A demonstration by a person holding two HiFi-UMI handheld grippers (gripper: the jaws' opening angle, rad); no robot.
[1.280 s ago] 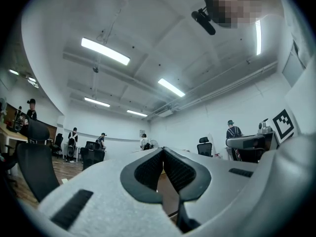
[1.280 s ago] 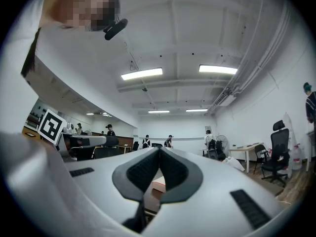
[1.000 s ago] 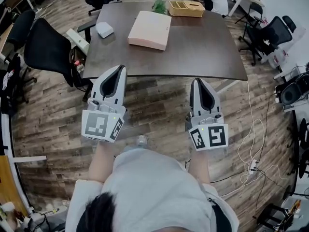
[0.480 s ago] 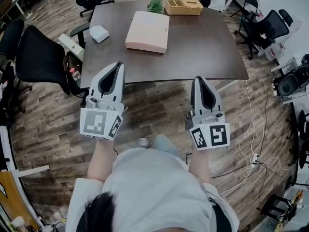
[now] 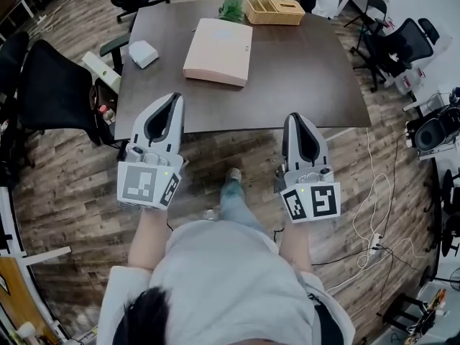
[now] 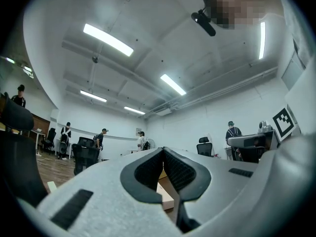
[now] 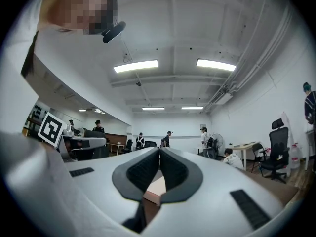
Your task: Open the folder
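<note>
left gripper [image 5: 172, 100] and right gripper [image 5: 296, 118] closed, empty; we should square up to the folder [image 5: 218, 42] at 12 o'clock.

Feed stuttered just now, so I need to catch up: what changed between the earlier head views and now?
The person stepped toward the table, whose near edge now sits closer to the left gripper and right gripper; a foot shows forward between them. Nothing grasped or released. Both grippers stay shut and empty; the folder stays closed on the table.
</note>
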